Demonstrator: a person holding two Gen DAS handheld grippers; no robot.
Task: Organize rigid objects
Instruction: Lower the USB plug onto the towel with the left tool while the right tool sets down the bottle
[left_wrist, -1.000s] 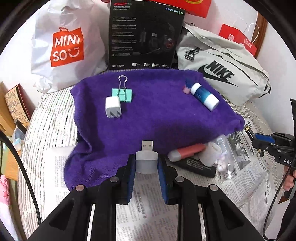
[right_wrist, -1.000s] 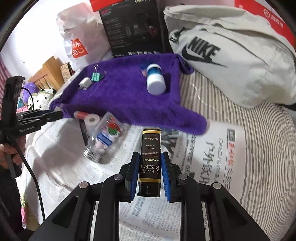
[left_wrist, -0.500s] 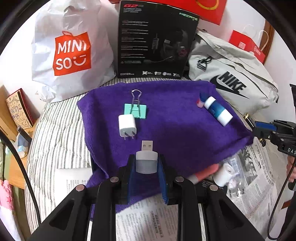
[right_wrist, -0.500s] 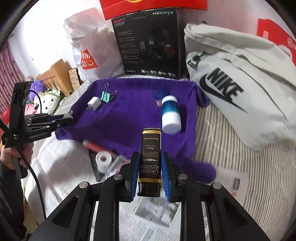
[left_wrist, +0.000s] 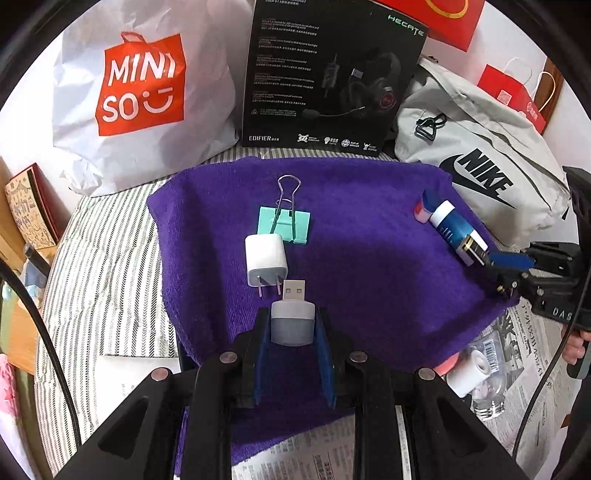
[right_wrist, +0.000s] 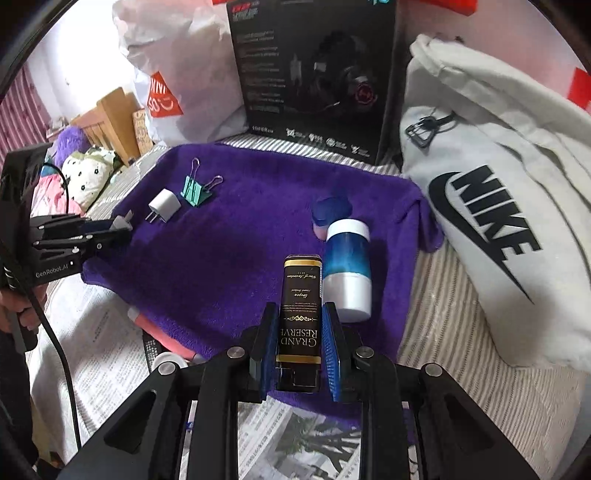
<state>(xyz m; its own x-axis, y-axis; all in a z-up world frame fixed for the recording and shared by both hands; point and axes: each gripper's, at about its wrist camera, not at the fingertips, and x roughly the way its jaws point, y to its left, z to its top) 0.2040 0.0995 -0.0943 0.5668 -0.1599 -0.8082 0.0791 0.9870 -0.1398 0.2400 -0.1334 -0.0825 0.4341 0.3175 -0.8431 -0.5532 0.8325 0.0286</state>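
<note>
A white shopping bag (left_wrist: 144, 99) reads "MINISO"; the black headset box (left_wrist: 328, 74) carries "HECATE" and "EDIFIER"; the grey bag (right_wrist: 491, 221) shows "NIKE"; the black tube (right_wrist: 300, 306) says "GRAND RESERVE"; "GenRobot.AI" marks the left gripper (right_wrist: 122, 225).

Each tool is a matte black frame with two angular arms, round silver screw heads on the arms and ribbed blue pads lining the fingers. The left tool (left_wrist: 292, 328) carries white "GenRobot.AI" lettering on its side and a black cable; the right tool (right_wrist: 300, 332) shows "DAS".
</note>
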